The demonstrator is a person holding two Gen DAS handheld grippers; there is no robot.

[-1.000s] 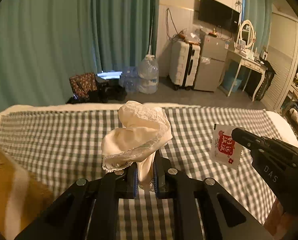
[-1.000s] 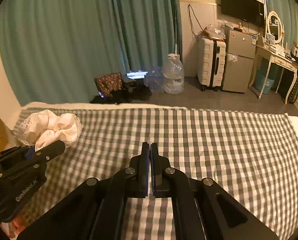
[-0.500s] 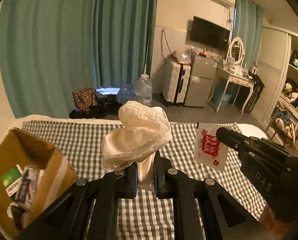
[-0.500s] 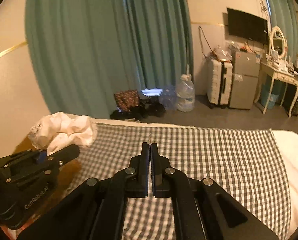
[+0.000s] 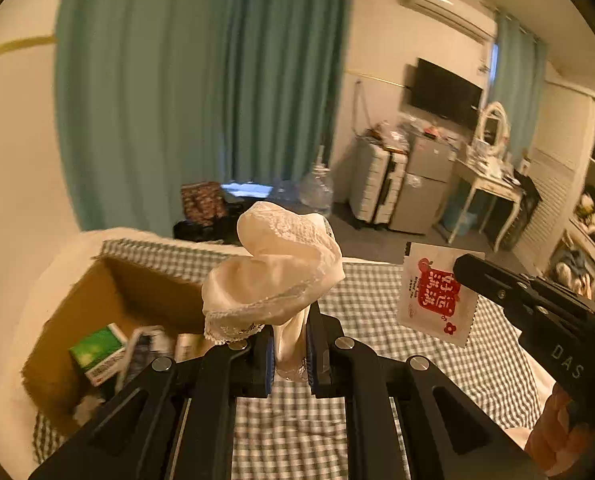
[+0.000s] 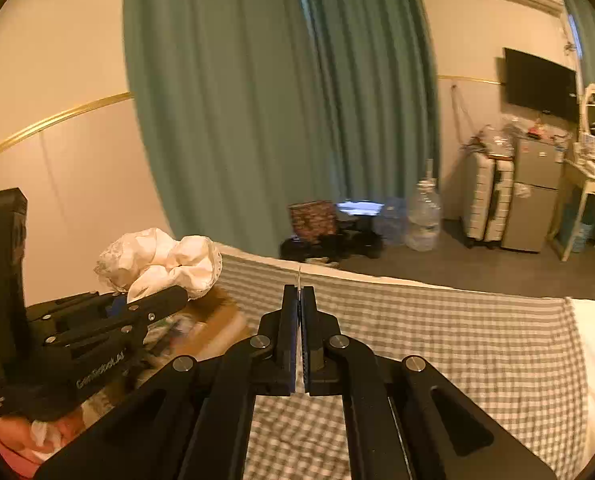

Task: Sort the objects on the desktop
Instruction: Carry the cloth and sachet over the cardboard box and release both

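Nearby — open carton (image 5: 109, 284), partly filled.

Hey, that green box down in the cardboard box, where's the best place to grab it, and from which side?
Probably from above, across the green box's narrow sides: it lies tilted among other items in the cardboard box, whose walls block any sideways approach.

Cream lace cloth (image 5: 273, 264) bunched upright; white-red sachet (image 5: 433, 292) hangs tilted.
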